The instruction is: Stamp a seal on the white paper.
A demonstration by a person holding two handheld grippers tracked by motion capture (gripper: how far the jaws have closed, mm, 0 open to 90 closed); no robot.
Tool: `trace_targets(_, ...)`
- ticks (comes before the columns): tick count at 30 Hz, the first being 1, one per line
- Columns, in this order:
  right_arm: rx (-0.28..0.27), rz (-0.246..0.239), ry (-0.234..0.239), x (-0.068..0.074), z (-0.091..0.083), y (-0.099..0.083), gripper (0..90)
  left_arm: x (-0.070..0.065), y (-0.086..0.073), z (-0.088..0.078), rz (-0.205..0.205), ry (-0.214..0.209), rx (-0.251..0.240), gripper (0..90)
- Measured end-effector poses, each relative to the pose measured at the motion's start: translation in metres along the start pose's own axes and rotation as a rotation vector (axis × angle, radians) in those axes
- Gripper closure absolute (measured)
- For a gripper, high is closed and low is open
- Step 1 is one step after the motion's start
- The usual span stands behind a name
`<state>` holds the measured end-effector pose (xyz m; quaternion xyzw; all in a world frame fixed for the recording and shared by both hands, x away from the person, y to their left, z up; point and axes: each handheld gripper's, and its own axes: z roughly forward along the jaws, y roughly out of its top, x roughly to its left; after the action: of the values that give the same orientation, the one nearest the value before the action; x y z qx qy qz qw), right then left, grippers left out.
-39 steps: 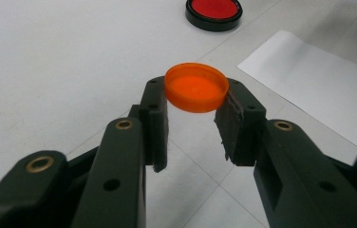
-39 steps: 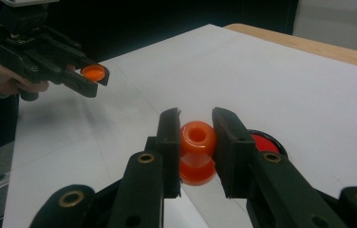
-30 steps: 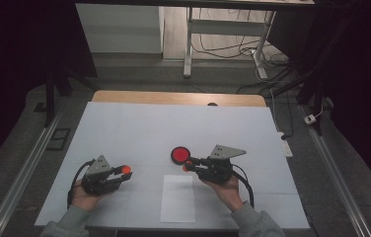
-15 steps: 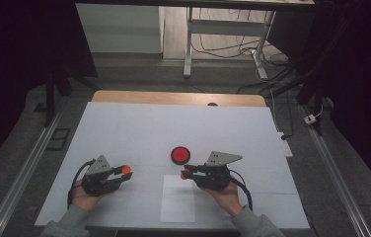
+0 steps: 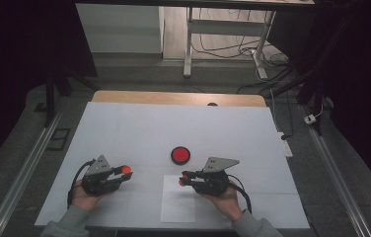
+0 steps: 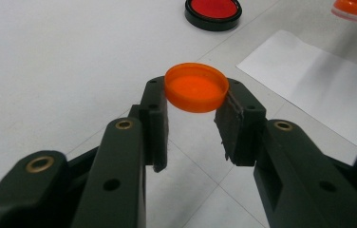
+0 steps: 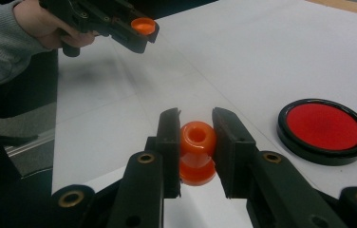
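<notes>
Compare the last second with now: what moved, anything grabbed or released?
The right gripper drew back from beside the red ink pad toward the person, over the paper sheet, keeping its grip on the orange stamp. Nothing grabbed or released. The left gripper stayed put, still clamping the orange cap; the pad and sheet didn't move.

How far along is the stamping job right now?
Done: the orange cap is off, clamped in the left gripper. In hand: the right gripper grips the orange stamp above the white paper. Left, probably: inking on the red ink pad and stamping; the paper looks blank.
</notes>
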<state>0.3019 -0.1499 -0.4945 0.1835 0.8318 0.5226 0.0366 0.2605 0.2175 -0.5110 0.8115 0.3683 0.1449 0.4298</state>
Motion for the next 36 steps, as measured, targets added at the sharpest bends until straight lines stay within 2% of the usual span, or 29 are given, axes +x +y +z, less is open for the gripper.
trace_targets(14, 0.033, -0.026, 0.002, 0.005, 0.004, -0.005, 72.5, -0.001, 0.000, 0.000, 0.003, 0.002, 0.001, 64.7)
trace_targets(28, 0.116, -0.061, -0.003, 0.011, 0.020, -0.015, 72.6, -0.001, 0.000, 0.001, 0.005, -0.001, 0.003, 64.7)
trace_targets(36, 0.134, -0.082, 0.002, 0.014, 0.025, -0.016, 72.6, -0.001, 0.000, 0.001, 0.005, 0.000, 0.003, 64.7)
